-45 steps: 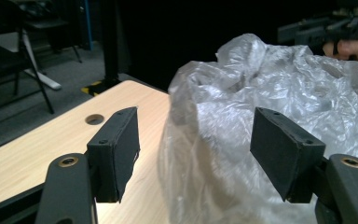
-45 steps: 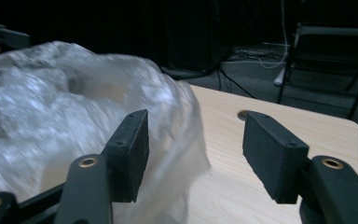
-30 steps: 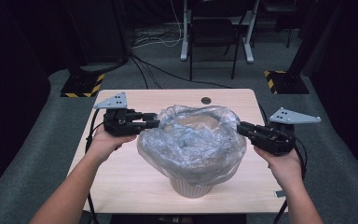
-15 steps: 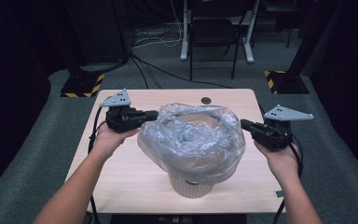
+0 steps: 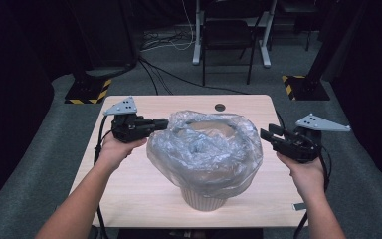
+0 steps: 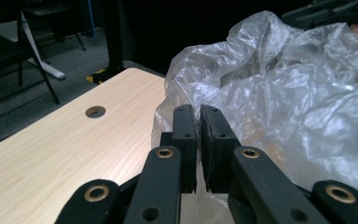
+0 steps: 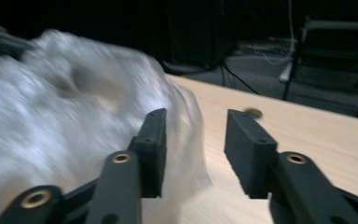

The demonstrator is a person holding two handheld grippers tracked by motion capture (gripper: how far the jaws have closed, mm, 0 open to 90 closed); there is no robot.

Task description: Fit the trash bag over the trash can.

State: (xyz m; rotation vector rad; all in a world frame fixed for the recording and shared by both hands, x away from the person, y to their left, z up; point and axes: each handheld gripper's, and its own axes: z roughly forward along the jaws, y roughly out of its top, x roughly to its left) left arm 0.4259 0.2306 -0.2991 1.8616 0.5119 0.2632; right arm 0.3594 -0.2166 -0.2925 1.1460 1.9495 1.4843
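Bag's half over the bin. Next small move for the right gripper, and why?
Probably bring the right gripper back to the plastic bag and re-pinch its near edge. Its jaws have just been opening, with nothing between them, and it sits apart from the bag. The left gripper is shut on the opposite edge, and the bag hangs loosely around the white bin.

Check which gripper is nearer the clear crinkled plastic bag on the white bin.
Left. The left gripper is clamped on the clear crinkled plastic bag edge; the right gripper sits just off its right side, open.
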